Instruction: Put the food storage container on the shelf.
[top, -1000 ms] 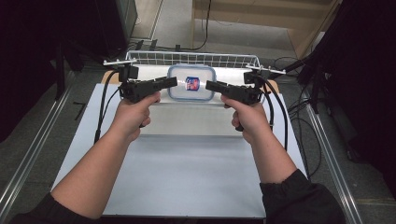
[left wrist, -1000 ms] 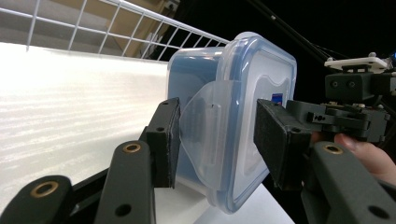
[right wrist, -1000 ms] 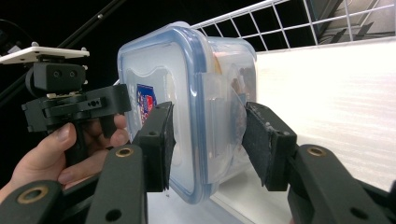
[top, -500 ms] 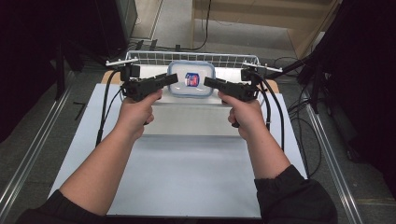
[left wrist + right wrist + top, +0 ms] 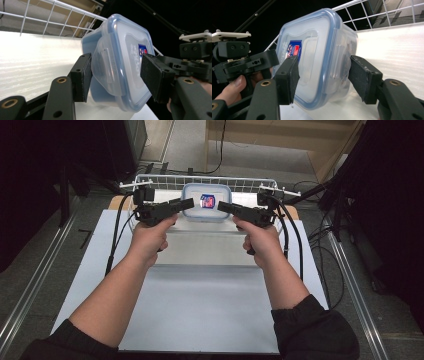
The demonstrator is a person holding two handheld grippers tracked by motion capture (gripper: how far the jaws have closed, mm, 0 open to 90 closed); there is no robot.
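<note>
Both grippers' jaws have just been opening. The left gripper [image 5: 187, 203] and right gripper [image 5: 223, 206] stand wide around the lidded plastic container [image 5: 206, 202] – between them, pads apart – it looks released, set down by the wire basket [image 5: 165, 182].

- Both forearms come in from the bottom of the high view and angle inward toward each other, bare to the elbow with dark sleeves pushed up.
- The left hand [image 5: 150, 236] is wrapped around the grip of the left hand-held gripper [image 5: 189, 203], which points to the right and slightly away from the person.
- The right hand [image 5: 261, 238] holds the right hand-held gripper [image 5: 222, 206], which points left, its tip facing the other's.
- Cables trail from each gripper back along the wrists.
- Each gripper's jaws have just been opening; in the gripper views the black pads stand parted, none pressing on anything.
</note>
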